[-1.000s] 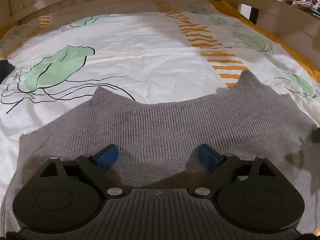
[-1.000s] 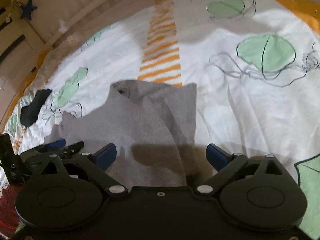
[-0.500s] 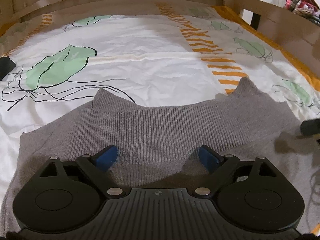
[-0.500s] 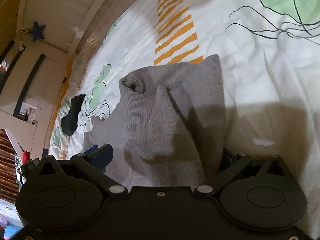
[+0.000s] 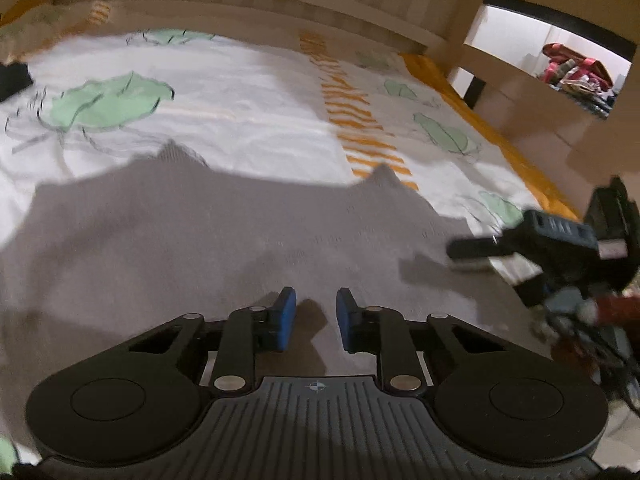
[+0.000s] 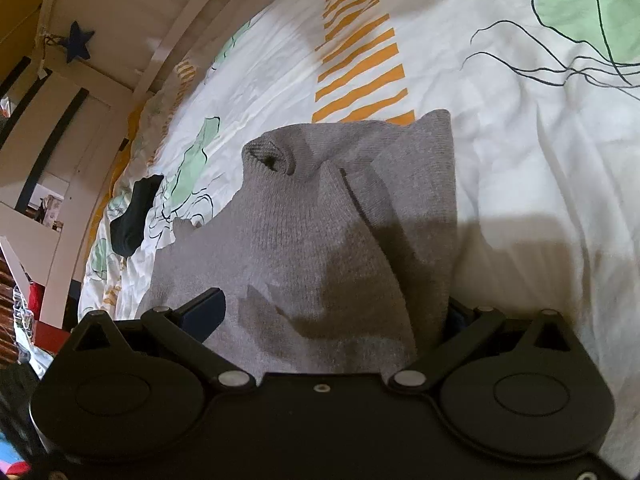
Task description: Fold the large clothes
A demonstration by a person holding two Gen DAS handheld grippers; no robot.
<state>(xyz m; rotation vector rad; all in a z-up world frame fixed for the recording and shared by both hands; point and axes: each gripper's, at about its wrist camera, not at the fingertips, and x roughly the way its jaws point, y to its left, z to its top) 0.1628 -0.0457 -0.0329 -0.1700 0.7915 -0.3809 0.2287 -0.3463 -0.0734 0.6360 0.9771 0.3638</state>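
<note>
The grey sweater [image 6: 320, 240] is spread on the bed [image 6: 520, 160] ahead of both grippers. The left gripper [image 5: 316, 312] is nearly closed with a gap showing; the right gripper [image 6: 332, 312] is spread wide around bunched knit. Cloth may be missed or only one layer caught.

sweater [image 5: 248, 232] on bedsheet [image 5: 240, 120], sock [image 6: 134, 216] beside

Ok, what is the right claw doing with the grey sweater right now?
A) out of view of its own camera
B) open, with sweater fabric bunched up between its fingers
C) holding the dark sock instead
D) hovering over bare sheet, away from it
B: in the right wrist view the right claw has its blue pads wide apart, and the grey sweater rises in a bunch between them.
</note>
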